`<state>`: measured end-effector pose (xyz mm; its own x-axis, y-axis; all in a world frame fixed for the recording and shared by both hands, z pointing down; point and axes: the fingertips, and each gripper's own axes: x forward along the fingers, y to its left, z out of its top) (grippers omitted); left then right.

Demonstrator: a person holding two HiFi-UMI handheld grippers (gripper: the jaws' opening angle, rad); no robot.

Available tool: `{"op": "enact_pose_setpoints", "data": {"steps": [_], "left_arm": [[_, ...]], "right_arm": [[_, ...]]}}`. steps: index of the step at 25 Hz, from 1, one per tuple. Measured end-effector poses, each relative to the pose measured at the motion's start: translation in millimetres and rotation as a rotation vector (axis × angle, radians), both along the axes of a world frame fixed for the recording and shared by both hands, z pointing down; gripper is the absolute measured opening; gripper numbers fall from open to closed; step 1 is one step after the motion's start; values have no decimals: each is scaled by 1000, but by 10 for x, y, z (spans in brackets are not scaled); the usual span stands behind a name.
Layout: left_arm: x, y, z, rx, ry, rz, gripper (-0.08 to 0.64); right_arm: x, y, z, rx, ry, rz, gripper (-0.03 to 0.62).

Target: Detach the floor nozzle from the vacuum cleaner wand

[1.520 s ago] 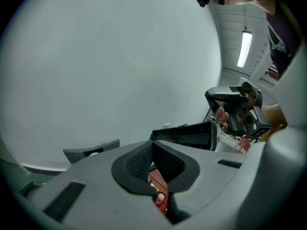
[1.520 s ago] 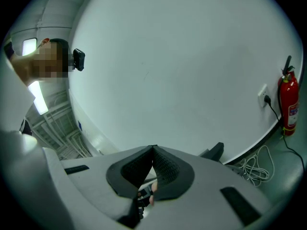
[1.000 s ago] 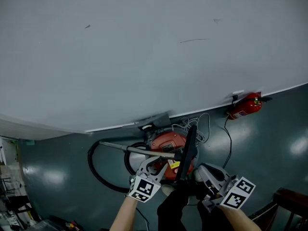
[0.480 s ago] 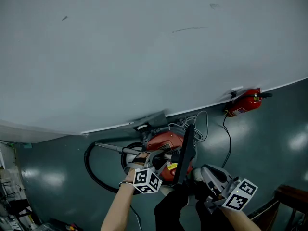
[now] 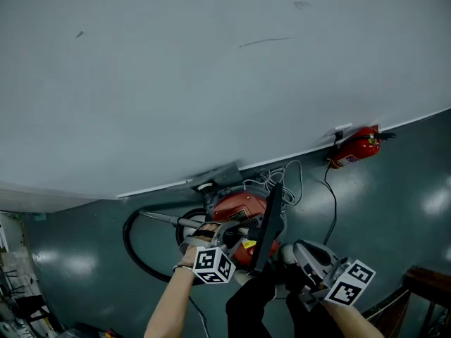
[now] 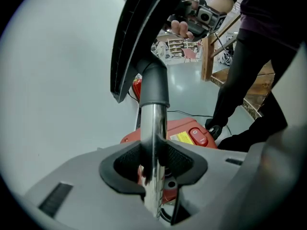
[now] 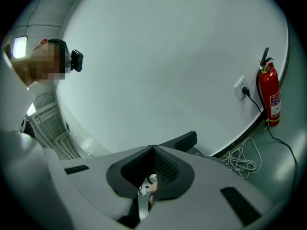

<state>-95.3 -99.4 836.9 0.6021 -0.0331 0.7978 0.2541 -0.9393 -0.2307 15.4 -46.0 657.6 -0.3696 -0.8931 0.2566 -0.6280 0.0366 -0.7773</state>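
Observation:
The red vacuum cleaner (image 5: 242, 208) lies on the floor against the wall. Its chrome wand (image 5: 163, 218) runs to a grey elbow (image 6: 154, 84) that joins the long black floor nozzle (image 5: 270, 220), which stands tilted over the red body. My left gripper (image 5: 211, 239) points down at the wand (image 6: 153, 143). Its jaws are closing, and both pads (image 6: 128, 161) lie against the tube's sides. My right gripper (image 5: 304, 256) hovers just right of the nozzle's near end, shut, with nothing between its fingers (image 7: 152, 169).
A black hose (image 5: 134, 248) loops left of the vacuum cleaner. White cable (image 5: 278, 178) is coiled by the wall, under a socket (image 7: 241, 86). A red fire extinguisher (image 5: 358, 148) stands to the right. A person's dark legs (image 6: 249, 95) stand beside the vacuum cleaner.
My left gripper has sunk toward the wand, rolled over and now straddles the tube. The right gripper has sunk slightly and stays shut.

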Motion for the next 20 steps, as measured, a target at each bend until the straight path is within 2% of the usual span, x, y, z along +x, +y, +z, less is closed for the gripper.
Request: {"op": "enact_pose_setpoints", "data": {"steps": [4, 8, 9, 11, 13, 15, 20], "left_arm": [[83, 48, -298, -32, 46, -4, 149], [167, 54, -724, -75, 101, -23, 149], [189, 64, -839, -85, 116, -24, 149], [235, 77, -1049, -102, 141, -22, 149], [278, 100, -1212, -116, 155, -9, 149], [312, 153, -1339, -129, 164, 12, 149], [366, 249, -1500, -153, 179, 45, 149]], "right_arm": [[9, 0, -15, 4, 4, 8, 17], [-57, 9, -206, 88, 57, -22, 20], [-90, 12, -257, 107, 76, -39, 31], [-149, -5, -337, 134, 111, -64, 132], [-198, -53, -428, 163, 144, -76, 197], [-251, -116, -547, 196, 156, -81, 227], [-337, -331, -725, 240, 192, -75, 234]]}}
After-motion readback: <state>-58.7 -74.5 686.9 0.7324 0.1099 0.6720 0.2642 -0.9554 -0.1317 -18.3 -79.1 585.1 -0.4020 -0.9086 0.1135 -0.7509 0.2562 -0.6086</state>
